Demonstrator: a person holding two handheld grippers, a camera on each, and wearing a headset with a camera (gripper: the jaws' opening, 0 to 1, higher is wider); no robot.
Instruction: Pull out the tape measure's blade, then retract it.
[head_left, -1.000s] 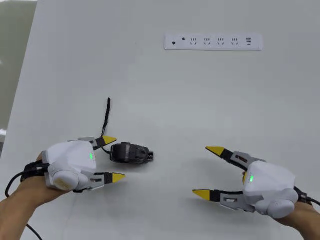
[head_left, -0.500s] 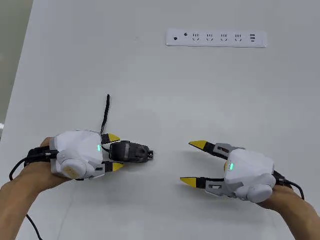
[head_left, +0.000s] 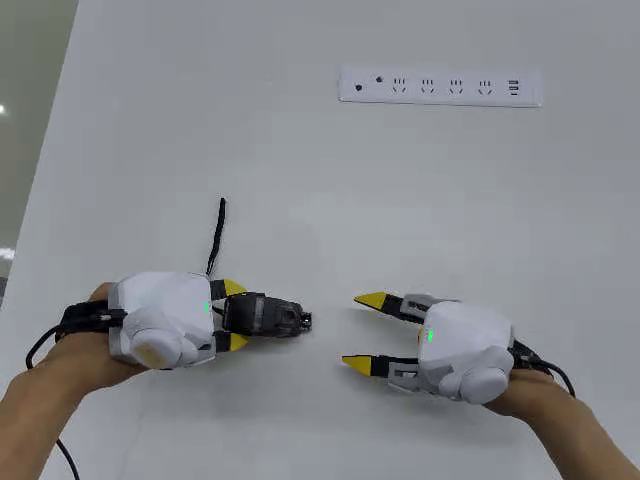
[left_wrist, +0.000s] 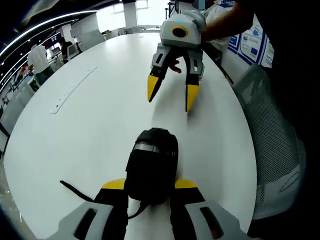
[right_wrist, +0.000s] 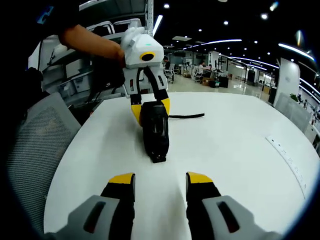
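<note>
A black tape measure (head_left: 262, 315) lies on the white table (head_left: 330, 200), its black wrist strap (head_left: 215, 235) trailing away behind it. My left gripper (head_left: 233, 315) is shut on the tape measure's rear end, yellow tips on both sides of the case (left_wrist: 152, 165). The blade end (head_left: 303, 320) points toward my right gripper (head_left: 365, 330), which stands open a short way off, with nothing between its fingers. From the right gripper view the tape measure (right_wrist: 155, 130) lies ahead of the open right gripper (right_wrist: 161, 181), held by the left gripper (right_wrist: 149, 107). The right gripper (left_wrist: 170, 90) faces me in the left gripper view.
A white power strip (head_left: 440, 87) lies at the far side of the table. The table's left edge (head_left: 45, 180) runs beside my left hand. A mesh chair (right_wrist: 42, 145) stands off the table's edge.
My left gripper has gone from open beside the tape measure to shut on its rear end. My right gripper has moved left, closer to the blade end, still open.
</note>
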